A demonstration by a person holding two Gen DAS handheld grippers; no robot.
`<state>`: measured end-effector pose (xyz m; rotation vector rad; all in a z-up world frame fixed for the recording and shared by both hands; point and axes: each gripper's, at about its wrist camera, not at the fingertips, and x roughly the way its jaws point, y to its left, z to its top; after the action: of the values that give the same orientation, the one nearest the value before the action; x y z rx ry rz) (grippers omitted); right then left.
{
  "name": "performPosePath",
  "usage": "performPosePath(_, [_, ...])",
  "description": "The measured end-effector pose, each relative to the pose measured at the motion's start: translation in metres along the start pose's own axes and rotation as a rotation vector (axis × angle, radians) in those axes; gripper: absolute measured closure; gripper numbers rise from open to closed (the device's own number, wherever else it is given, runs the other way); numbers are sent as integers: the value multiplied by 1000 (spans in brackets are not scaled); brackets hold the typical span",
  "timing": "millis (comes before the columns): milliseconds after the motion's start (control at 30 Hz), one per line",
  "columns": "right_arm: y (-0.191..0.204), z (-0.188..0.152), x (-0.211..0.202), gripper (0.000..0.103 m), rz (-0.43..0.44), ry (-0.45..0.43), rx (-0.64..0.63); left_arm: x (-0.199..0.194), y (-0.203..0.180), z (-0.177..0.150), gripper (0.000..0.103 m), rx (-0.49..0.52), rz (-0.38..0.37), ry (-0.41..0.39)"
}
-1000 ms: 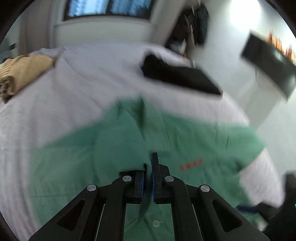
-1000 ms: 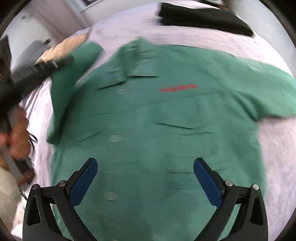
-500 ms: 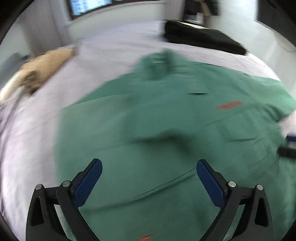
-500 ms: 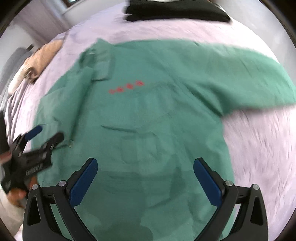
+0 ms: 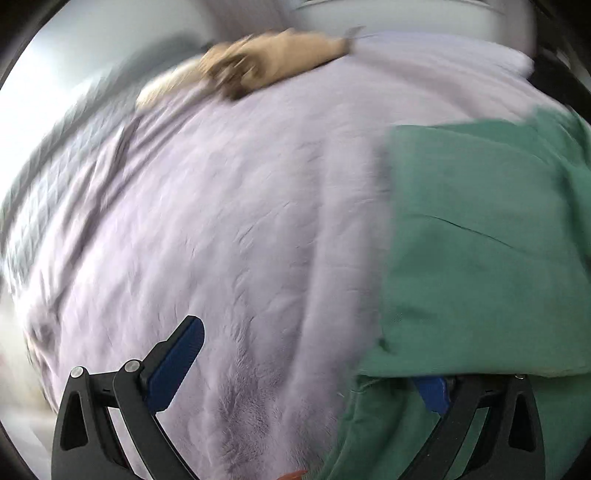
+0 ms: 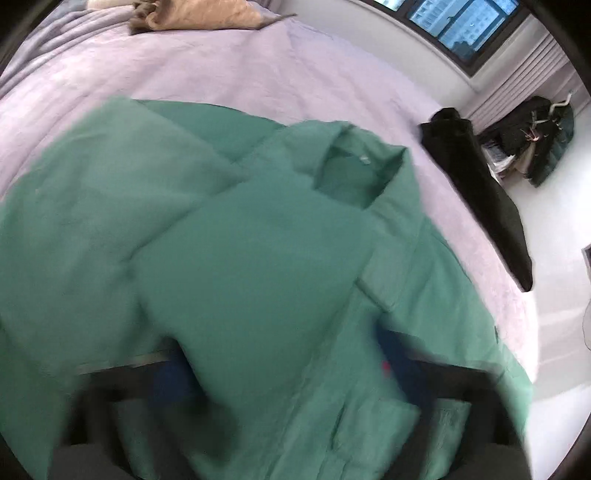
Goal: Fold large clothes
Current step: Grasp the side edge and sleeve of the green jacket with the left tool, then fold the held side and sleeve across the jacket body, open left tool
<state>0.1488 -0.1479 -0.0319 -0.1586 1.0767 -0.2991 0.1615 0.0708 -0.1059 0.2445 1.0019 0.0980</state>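
left gripper (image 5: 306,369): angling down over lilac bedspread (image 5: 221,221), jaws spread wide, gripping nothing
right gripper (image 6: 284,373): tilting down, jaws closing around green shirt (image 6: 258,258) fold; grip unclear, blurred

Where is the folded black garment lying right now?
In the right wrist view, the black garment lies along the right edge of the lilac bedspread, just right of the green shirt collar.

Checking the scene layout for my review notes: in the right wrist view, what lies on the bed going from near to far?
Green shirt → bare stretch of lilac bedspread → tan garment at the far edge.
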Motion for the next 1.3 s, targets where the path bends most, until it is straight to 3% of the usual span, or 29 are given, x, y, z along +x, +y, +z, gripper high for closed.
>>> performPosePath(33, [-22,-1,-10,98,85,-39,113,3,8,-4,0,-42,-30,17])
performPosePath(67, [-58,-7,-20,97,227,-85,290,6,12,-5,0,-58,-52,22])
performPosePath(100, [-78,-14,-22,90,301,-94,387,5,13,-7,0,-61,-62,17])
performPosePath(167, [-120,-42,-10,40,403,-58,643,4,8,-9,0,-37,-56,6])
performPosePath(200, [-133,-55,-2,33,448,-41,734,4,7,-9,0,-28,-65,7])
performPosePath(267, [-159,-91,20,31,584,4,982,4,5,-12,0,3,-83,20])
performPosePath(367, [-188,-141,28,31,714,-29,1302,-1,12,-8,0,83,-153,41])
performPosePath(467, [-196,-168,23,31,796,-43,1444,-20,30,-10,0,187,-271,92])
performPosePath(567, [-177,-167,9,31,853,-14,1362,-34,50,3,0,177,-358,106])
performPosePath(667, [-120,-150,-11,30,973,32,1189,-24,50,44,0,108,-439,102])
performPosePath(733, [-71,-136,-12,30,1052,100,1091,-6,35,70,0,102,-480,96])
performPosePath(833, [3,-112,-3,30,1102,194,966,35,-2,105,0,139,-516,128])
performPosePath(933, [67,-89,17,30,1149,227,915,70,-34,119,4,153,-544,216])
performPosePath(1000, [87,-80,25,30,1139,220,931,84,-43,122,27,136,-542,265])
performPosePath(1033, [94,-74,30,30,1130,215,950,83,-44,123,39,135,-543,251])
performPosePath(1067, [95,-72,31,39,1122,214,958,80,-43,125,67,145,-527,230])
performPosePath(1100, [99,-65,38,55,1104,225,957,76,-40,127,90,158,-485,208])
performPosePath(1133, [103,-66,36,101,1103,244,945,74,-32,129,92,148,-495,198])
performPosePath(1267, [115,-44,35,101,1175,222,864,77,-13,130,96,111,-548,193])
performPosePath(1300, [126,-43,39,101,1161,258,822,77,-16,126,96,133,-535,183])
